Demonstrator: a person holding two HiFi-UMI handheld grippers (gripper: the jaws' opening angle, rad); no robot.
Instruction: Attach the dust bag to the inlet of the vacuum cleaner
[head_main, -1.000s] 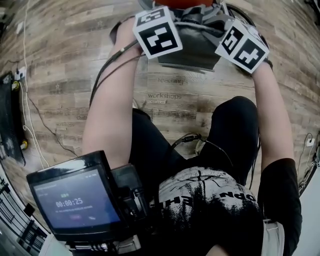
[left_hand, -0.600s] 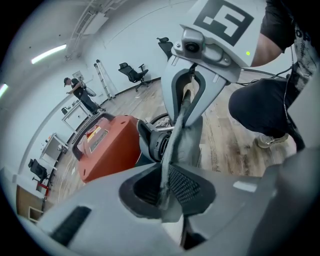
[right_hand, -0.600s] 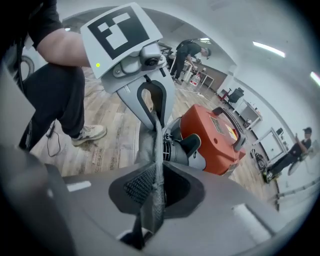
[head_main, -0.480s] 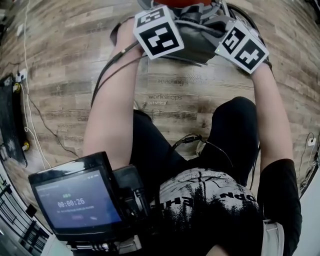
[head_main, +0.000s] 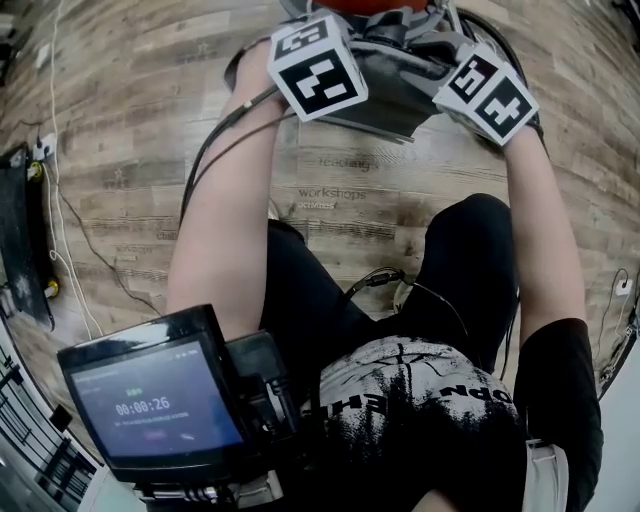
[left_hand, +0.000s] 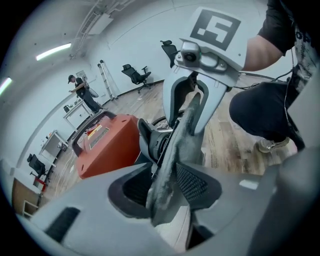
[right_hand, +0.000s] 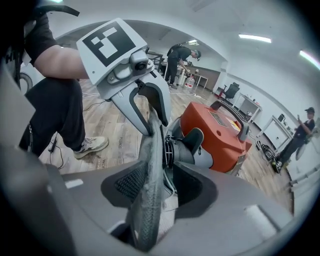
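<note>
The grey fabric dust bag (head_main: 390, 95) hangs between my two grippers in front of the orange vacuum cleaner (left_hand: 107, 142). In the left gripper view the bag's edge (left_hand: 182, 135) runs between the jaws of my left gripper (left_hand: 164, 185), which have just been opening and stand apart from it on the left side. My right gripper (right_hand: 162, 187) has likewise just been opening; the bag (right_hand: 152, 165) lies between its jaws with a gap on the right. The bag's mouth sits at the black inlet (right_hand: 182, 150) of the vacuum cleaner (right_hand: 220, 132).
Black cables (head_main: 215, 140) trail over the wooden floor, and a power strip (head_main: 40, 148) lies at the left. A small monitor (head_main: 150, 400) hangs at my chest. My shoe (right_hand: 90, 145) is near the bag. People and office chairs stand far behind.
In the head view the bag's lower edge has gone from level to slanted, and the right marker cube has rolled slightly. Both hands stay where they were.
</note>
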